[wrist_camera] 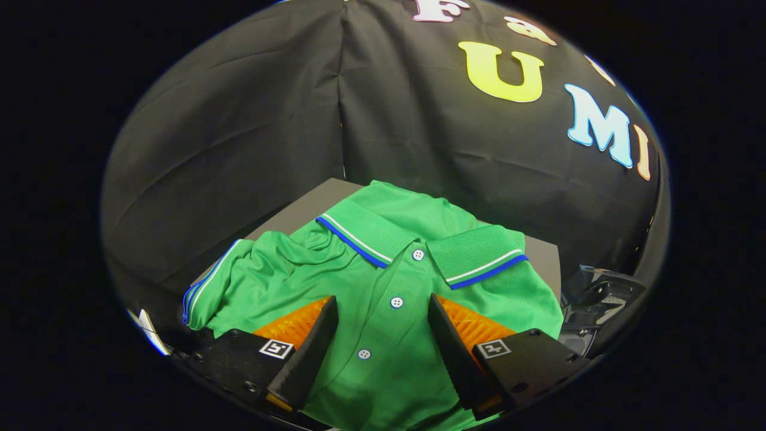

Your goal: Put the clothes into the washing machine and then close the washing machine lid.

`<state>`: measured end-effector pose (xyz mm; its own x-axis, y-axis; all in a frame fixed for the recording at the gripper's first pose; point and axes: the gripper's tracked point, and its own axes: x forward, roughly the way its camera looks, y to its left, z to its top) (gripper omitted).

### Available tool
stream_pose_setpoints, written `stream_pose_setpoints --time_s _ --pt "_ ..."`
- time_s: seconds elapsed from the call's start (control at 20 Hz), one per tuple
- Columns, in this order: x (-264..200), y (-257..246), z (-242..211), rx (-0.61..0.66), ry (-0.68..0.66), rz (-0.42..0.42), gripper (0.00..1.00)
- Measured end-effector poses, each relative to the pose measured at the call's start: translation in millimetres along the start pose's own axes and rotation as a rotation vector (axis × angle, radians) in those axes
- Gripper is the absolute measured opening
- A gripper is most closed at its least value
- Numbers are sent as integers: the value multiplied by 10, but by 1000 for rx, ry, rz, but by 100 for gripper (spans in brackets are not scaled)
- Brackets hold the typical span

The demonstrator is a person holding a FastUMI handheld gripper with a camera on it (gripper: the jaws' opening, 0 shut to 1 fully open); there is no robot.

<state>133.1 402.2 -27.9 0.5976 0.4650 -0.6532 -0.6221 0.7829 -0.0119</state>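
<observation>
claw (383, 317) wide open, astride button placket, gripping nothing | green polo shirt (383, 281) rumpled, hem hidden, covering grey bench (299, 209)

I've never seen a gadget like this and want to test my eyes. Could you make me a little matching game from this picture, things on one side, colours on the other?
Things:
1. polo shirt
2. collar trim
3. finger pads
4. buttons

Colours:
A. orange
B. white
C. green
D. blue and white

Pairs: 1-C, 2-D, 3-A, 4-B. The gripper is open, its fingers either side of the shirt's button strip.
</observation>
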Motion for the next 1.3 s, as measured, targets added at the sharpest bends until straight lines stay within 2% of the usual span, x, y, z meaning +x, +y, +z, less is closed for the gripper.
stream_pose_setpoints --time_s 0.2,0.35,0.55,0.65,0.7,0.75,0.85,1.0,1.3 --pt "23 27 3 -15 24 16 90" --pt "56 -11 41 -13 -27 -4 34" --pt "135 18 42 -24 -2 -3 35" --pt "92 1 35 -55 -9 -5 7" --pt "103 0 13 -57 -18 -15 7" --pt "35 -15 54 -73 -32 -23 2" --pt "46 -26 80 -58 -48 -24 1" --pt "-118 -42 227 20 -163 -29 1" --pt "-442 -119 402 25 -264 -37 1"
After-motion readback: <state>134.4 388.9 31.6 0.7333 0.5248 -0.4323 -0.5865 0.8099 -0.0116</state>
